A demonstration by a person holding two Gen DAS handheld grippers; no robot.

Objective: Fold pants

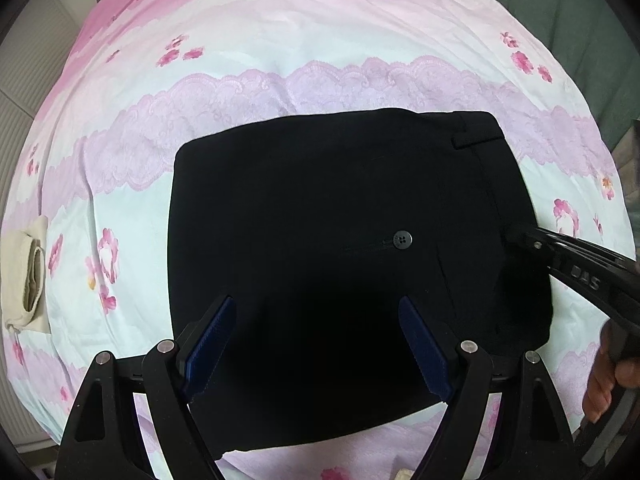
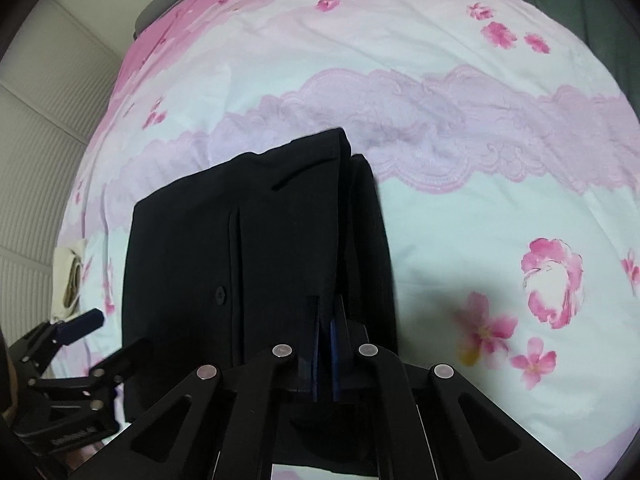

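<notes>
The black pants (image 1: 340,232) lie folded into a compact rectangle on the bed, a back-pocket button (image 1: 402,239) facing up. My left gripper (image 1: 316,312) is open, its blue pads spread above the near edge of the pants, holding nothing. My right gripper (image 2: 326,308) is shut on the right edge of the pants (image 2: 248,248), at the waistband side, and lifts that edge a little. The right gripper also shows in the left wrist view (image 1: 568,256), entering from the right. The left gripper shows in the right wrist view (image 2: 92,336), open, at the lower left.
The bed sheet (image 1: 320,60) is pink and white with flowers and a lace band. A folded beige garment (image 1: 28,276) lies at the sheet's left edge. A white ribbed wall (image 2: 36,160) runs along the left, and dark green fabric (image 2: 580,4) lies at the far right.
</notes>
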